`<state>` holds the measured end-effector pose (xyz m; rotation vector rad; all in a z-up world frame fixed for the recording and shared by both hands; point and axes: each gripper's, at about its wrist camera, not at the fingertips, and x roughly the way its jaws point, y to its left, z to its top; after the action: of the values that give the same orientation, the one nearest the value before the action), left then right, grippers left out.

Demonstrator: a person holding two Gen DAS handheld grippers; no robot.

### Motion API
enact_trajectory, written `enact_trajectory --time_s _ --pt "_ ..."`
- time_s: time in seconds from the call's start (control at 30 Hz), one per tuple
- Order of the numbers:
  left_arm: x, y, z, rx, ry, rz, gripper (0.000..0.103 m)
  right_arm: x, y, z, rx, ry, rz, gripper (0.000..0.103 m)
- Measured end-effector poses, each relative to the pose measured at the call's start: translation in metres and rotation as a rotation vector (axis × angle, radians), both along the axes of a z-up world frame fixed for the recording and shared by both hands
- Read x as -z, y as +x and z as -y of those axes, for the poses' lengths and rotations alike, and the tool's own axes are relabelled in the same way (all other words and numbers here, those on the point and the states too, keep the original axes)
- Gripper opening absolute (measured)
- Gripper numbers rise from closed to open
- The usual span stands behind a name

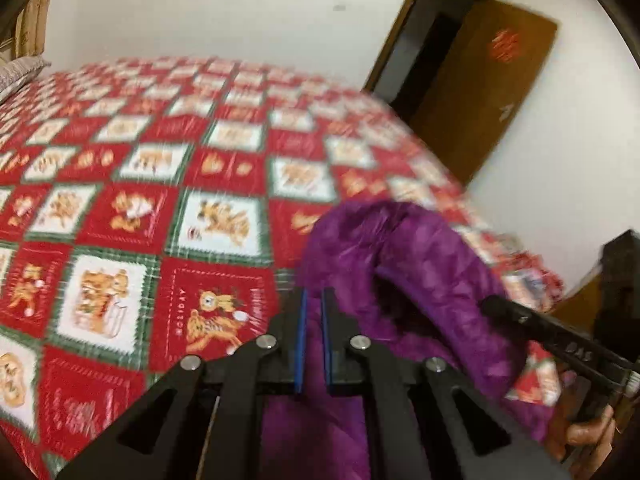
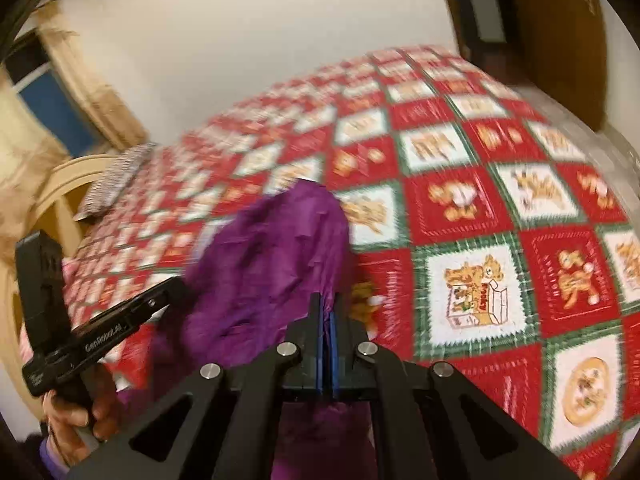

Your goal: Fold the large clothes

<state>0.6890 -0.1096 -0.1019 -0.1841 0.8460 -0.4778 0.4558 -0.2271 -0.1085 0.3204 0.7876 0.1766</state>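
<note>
A purple padded garment hangs bunched between both grippers above the bed. My left gripper is shut on a fold of it; purple cloth fills the narrow gap between its blue pads. My right gripper is shut on another part of the garment, pads nearly touching. The right gripper also shows at the right of the left wrist view, and the left gripper at the left of the right wrist view, each in a hand. Both views are motion-blurred.
A bed with a red, white and green checked quilt spreads under the garment; it also shows in the right wrist view. A grey pillow lies at the head. A brown open door stands beyond the bed's far corner.
</note>
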Motion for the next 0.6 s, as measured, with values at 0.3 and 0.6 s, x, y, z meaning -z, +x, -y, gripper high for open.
enact_trajectory --time_s 0.3,0.6 --pt "-0.037 -0.118 -0.034 0.107 0.034 0.095 0.007 -0.039 -0.140 -0.034 -0.166 -0.016 0.049 0.001" --pt "0.003 -0.203 -0.068 0.142 0.153 0.092 0.039 0.064 -0.249 -0.080 -0.396 -0.333 -0.100 0.002"
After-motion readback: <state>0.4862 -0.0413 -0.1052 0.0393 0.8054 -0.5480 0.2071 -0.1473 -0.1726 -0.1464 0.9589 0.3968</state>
